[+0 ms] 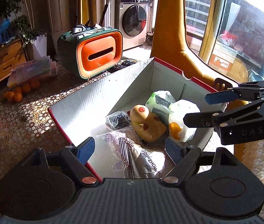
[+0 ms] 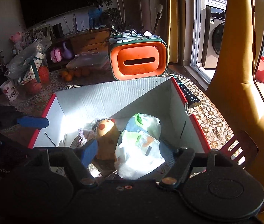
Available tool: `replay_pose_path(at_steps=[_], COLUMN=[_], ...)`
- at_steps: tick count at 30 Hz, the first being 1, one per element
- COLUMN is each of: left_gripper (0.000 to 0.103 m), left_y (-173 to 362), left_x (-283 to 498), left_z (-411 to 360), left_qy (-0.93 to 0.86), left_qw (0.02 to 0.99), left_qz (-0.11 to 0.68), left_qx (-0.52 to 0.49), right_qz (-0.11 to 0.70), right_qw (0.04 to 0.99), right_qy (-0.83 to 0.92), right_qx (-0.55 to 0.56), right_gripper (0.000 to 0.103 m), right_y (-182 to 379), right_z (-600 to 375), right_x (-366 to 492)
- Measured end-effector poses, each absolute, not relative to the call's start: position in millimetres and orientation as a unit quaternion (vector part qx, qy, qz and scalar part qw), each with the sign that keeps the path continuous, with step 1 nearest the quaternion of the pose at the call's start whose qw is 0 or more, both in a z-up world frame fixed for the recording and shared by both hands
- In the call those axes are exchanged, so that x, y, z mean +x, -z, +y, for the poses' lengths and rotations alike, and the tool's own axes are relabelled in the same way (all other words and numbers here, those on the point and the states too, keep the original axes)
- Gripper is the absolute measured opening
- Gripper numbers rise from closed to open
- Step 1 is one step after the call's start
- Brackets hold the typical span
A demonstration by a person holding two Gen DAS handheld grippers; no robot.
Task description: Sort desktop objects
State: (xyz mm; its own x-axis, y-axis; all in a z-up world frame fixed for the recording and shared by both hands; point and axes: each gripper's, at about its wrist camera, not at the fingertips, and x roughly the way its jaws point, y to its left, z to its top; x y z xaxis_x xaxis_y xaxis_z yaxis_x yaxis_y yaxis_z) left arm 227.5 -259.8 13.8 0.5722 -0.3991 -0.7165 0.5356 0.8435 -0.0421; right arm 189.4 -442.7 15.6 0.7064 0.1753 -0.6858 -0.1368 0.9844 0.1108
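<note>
Lace tablecloth (image 1: pixel 20 130), cardboard box (image 1: pixel 98 93), washer (image 1: pixel 133 18) behind

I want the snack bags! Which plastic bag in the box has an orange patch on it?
The white plastic bag at the cardboard box's right side, beside the yellow giraffe toy; the crinkly printed packet shows none.

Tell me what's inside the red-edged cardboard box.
Inside the box: a yellow plush toy, two white plastic bags, a dark wrapped packet, a printed pouch. Anything beneath them is covered.
</note>
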Motion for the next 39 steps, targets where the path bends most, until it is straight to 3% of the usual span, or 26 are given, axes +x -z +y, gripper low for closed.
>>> replay_pose_path(at_steps=[17,24,31,34,39], left_gripper=[0.082,0.083,0.088,0.103,0.103], left_y=[-31,-35,-46,-47,-46], left_x=[180,160,147,141,127], left_z=[-203,-195,-182,-177,-172], left_qy=[0.245,0.252,0.233,0.224,0.218], left_qw=[0.908,0.91,0.921,0.924,0.925], left_qz=[0.339,0.327,0.313,0.31,0.31], left_qx=[0.02,0.018,0.003,-0.004,0.003], right_qz=[0.338,0.312,0.263,0.254,0.24], right_qw=[0.934,0.942,0.957,0.96,0.965], right_qy=[-0.117,-0.121,-0.12,-0.117,-0.106], right_qx=[0.014,0.013,0.003,0.008,0.016], right_gripper=[0.079,0.088,0.092,0.101,0.102], right_y=[-39,-45,-50,-51,-51], right_z=[-409,-398,-391,-389,-388], right_x=[140,120,92,85,73])
